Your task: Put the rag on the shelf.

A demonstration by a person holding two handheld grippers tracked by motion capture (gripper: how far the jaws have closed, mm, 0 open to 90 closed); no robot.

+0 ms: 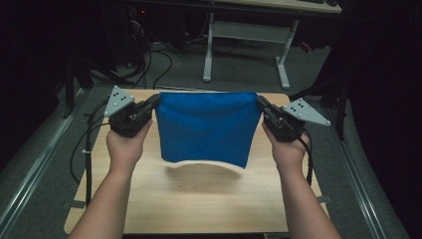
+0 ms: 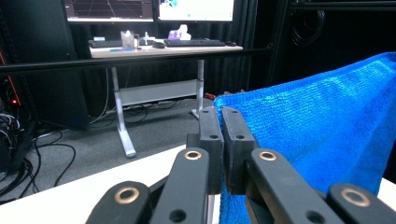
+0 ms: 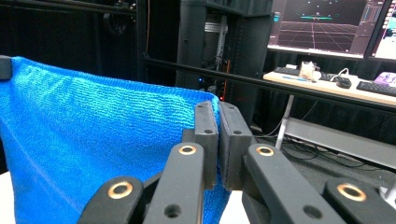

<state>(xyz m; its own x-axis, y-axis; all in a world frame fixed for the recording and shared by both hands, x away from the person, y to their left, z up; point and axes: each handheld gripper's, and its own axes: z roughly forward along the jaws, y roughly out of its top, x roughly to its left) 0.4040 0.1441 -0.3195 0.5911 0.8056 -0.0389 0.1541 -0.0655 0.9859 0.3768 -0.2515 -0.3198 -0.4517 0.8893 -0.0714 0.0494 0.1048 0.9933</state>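
Note:
A blue towel (image 1: 206,127) hangs stretched in the air above the wooden table (image 1: 199,199), its lower edge clear of the surface. My left gripper (image 1: 154,102) is shut on the towel's upper left corner, and my right gripper (image 1: 261,103) is shut on its upper right corner. In the left gripper view the jaws (image 2: 222,116) pinch the towel (image 2: 317,121), which spreads off to the right. The right gripper view has the closed jaws (image 3: 217,112) clamped on the towel (image 3: 93,140), which runs off to the left.
A white-legged desk (image 1: 249,35) with monitors and keyboards stands beyond the table on grey carpet. Cables lie on the floor at the far left (image 1: 149,64). Dark curtains and stands close in both sides.

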